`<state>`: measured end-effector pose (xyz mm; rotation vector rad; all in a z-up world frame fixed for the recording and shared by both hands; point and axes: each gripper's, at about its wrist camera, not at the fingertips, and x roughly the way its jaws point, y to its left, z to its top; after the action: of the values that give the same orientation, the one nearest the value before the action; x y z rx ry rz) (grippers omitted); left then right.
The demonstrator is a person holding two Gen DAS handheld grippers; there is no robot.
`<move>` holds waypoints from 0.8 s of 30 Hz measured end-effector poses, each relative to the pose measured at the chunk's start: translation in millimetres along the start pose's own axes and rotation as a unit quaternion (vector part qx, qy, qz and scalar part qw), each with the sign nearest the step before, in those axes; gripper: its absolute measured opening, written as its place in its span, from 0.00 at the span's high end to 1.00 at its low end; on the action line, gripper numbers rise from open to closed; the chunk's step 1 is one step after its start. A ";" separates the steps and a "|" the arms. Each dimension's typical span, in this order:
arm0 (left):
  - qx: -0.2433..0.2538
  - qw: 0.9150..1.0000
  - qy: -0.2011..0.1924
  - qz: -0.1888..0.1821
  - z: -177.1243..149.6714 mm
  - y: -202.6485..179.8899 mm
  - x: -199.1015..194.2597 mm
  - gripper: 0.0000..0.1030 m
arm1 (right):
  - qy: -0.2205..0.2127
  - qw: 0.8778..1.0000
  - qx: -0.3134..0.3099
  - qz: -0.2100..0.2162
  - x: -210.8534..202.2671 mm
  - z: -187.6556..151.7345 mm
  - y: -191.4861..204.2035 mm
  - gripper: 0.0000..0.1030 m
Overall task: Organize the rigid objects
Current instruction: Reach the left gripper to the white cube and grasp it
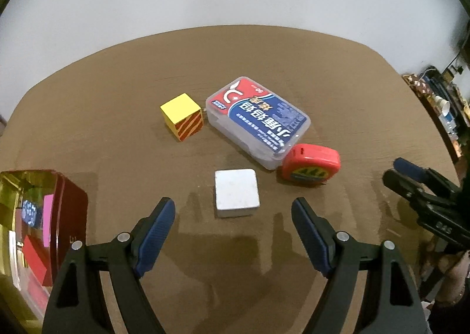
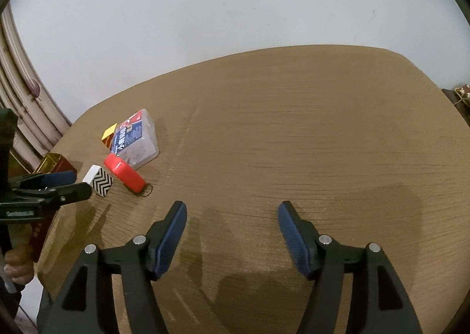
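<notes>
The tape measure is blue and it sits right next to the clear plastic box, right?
Not quite. The tape measure is red, not blue, as the left wrist view shows. It does sit right next to the clear plastic box.

On the table [image 1: 102, 116]: two cubes, one yellow with red-and-orange stripes [image 1: 182, 120] toward the far side and one white with a black zigzag side [image 1: 236, 193] toward the near edge. One clear plastic box with a red-and-blue label [image 1: 258, 122], at mid-table beside the yellow cube; one red tape measure [image 1: 311, 165], touching that box's near corner. One red-and-gold tin [image 1: 44, 225], at the near left edge; total, five items.
</notes>
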<state>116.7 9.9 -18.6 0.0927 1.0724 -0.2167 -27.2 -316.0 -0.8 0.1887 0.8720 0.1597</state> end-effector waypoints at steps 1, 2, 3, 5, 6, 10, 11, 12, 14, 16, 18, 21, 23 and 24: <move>0.001 1.000 0.001 0.005 0.7 0.0 2.0 0.28 | 0.000 1.000 -0.001 0.001 0.5 0.0 0.9 0.33; 0.002 1.000 0.004 0.008 1.5 0.0 4.4 0.36 | 0.000 1.000 -0.001 0.001 -0.4 -0.4 0.3 0.32; 0.002 1.000 0.007 0.009 2.2 -1.1 7.0 0.41 | 0.000 1.000 -0.001 0.002 -1.6 -0.8 -0.3 0.32; -0.003 1.000 0.027 0.002 3.2 0.4 16.6 0.54 | -0.001 1.000 0.001 0.005 -1.1 -0.9 -0.1 0.32; -0.004 0.999 0.033 0.000 3.4 1.0 20.1 0.54 | -0.001 1.000 0.002 0.008 -1.5 -0.9 -0.7 0.32; -0.004 1.000 0.031 0.003 2.7 0.2 23.5 0.54 | -0.002 1.000 0.005 0.012 -4.4 -2.0 -2.8 0.32; -0.005 0.999 0.032 0.004 3.3 0.0 23.7 0.53 | -0.002 1.000 0.005 0.012 -4.4 -2.1 -2.6 0.32; -0.008 0.999 0.032 0.004 2.8 0.8 23.3 0.53 | -0.002 1.000 0.005 0.012 -4.9 -2.2 -2.7 0.32; -0.011 1.000 0.027 0.007 4.4 1.3 24.2 0.65 | -0.002 1.000 0.005 0.012 -4.3 -2.1 -2.2 0.32; -0.015 1.000 0.022 0.011 5.6 4.3 25.4 0.74 | -0.002 1.000 0.006 0.013 -5.2 -2.4 -2.8 0.32; -0.030 0.999 0.022 0.002 6.3 8.0 27.6 0.74 | -0.002 1.000 0.006 0.012 -5.1 -2.3 -3.0 0.32; -0.045 0.999 0.023 -0.001 5.2 16.2 23.3 0.74 | -0.002 1.000 0.006 0.012 -4.4 -2.0 -2.6 0.32; -0.051 0.998 0.024 -0.010 -0.7 17.7 15.3 0.74 | -0.002 1.000 0.006 0.012 -4.3 -1.9 -2.6 0.32; -0.052 0.998 0.023 -0.010 -4.7 17.1 10.2 0.74 | -0.001 1.000 0.006 0.012 -4.7 -2.0 -2.8 0.32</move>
<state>121.1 26.0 -30.3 -0.0065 1.1293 -0.1782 -31.5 -319.5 0.8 0.2097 0.8684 0.1767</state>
